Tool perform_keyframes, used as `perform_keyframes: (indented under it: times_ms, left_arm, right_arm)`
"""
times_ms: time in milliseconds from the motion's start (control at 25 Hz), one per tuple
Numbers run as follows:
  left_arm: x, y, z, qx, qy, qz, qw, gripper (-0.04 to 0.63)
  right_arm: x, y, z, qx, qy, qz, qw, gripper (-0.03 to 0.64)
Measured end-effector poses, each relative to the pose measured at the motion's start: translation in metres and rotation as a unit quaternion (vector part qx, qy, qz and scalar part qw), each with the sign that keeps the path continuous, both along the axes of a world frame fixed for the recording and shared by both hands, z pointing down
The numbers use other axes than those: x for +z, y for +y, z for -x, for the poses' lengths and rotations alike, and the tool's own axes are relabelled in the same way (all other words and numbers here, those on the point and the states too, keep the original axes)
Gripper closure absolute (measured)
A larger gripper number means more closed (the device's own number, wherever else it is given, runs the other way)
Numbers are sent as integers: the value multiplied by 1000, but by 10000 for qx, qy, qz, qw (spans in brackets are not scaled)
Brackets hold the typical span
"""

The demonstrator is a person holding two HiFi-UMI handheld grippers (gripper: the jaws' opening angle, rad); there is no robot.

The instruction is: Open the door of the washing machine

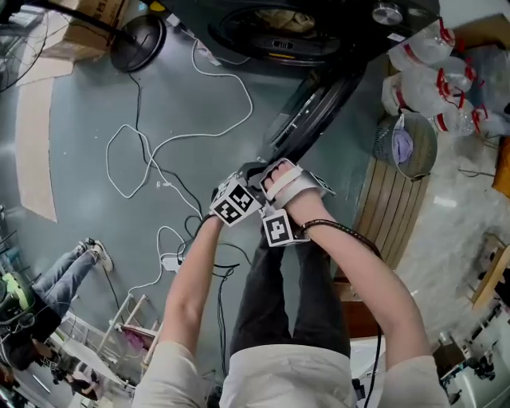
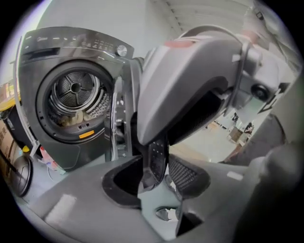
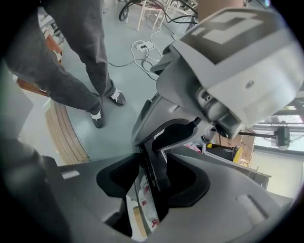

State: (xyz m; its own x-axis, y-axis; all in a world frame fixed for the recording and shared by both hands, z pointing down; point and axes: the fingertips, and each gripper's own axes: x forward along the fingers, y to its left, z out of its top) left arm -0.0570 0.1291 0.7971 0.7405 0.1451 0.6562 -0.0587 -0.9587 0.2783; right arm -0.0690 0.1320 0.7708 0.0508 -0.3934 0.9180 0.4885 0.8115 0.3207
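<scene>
The dark washing machine (image 2: 47, 61) stands with its round drum (image 2: 73, 90) exposed. Its door (image 1: 311, 111) is swung out towards me, seen edge-on, and shows as a chrome rim (image 2: 118, 118) in the left gripper view. Both grippers meet at the door's free edge. My left gripper (image 2: 156, 176) is open, and a dotted finger (image 2: 157, 156) of the right gripper hangs between its pads without being pinched. My right gripper (image 3: 154, 179) is also open, with a dark finger (image 3: 154, 163) of the left gripper loose in its gap. Both marker cubes (image 1: 235, 203) sit side by side.
White and black cables (image 1: 159, 151) loop over the grey floor. A round dark object (image 1: 137, 40) and a cardboard box (image 1: 88, 24) lie far left. Clear red-capped bottles (image 1: 434, 56), a basket (image 1: 406, 147) and a slatted wooden board (image 1: 394, 207) are on the right. A seated person (image 1: 64, 271) is lower left.
</scene>
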Motion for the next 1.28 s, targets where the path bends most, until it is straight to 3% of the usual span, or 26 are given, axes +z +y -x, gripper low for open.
perform_keyframes:
  times_ms: [200,320,480,720,800,880,960,1080,1160,1200,1280]
  left_arm:
    - [-5,36,-19,1023,-135,69,9946,377]
    - [-11,44,-29,1379,-93,-6,9904,377]
    - [-23,33,-41,1311,-80,-183,9912,377]
    - [-70,12,-107,1189,483,-553,9902,384]
    - [-80,17,-130,1361,574,-600,9872,388]
    - [-83,23,-145,1532,568,-584,9848,396]
    - [-85,25,-155,1601,537,-579,9839,396]
    - [-86,33,-168,1788,505,-619,9806,402]
    - [-86,40,-177,1894,532,-568,9788,403]
    - [-86,43,-181,1938,551,-545,9780,403]
    - [-87,49,-190,2000,589,-518,9767,409]
  right_arm:
    - [-1,32,-27,196,130,66,9997,443]
    - [0,53,-46,308,232,93,9992,434]
    - [1,83,-75,333,474,192,9981,425]
    - [10,118,-98,716,326,329,9964,425]
    - [1,123,-103,1085,76,282,9937,422]
    - [-16,120,-103,1795,-573,170,9819,423]
    - [-37,110,-102,2699,-1416,1,9524,423]
    - [-65,93,-115,4013,-2547,-276,8794,423]
    - [-86,82,-130,4741,-3245,-499,8170,423]
    - [-97,76,-139,5078,-3616,-627,7794,423]
    - [-117,69,-162,5726,-4320,-929,6906,423]
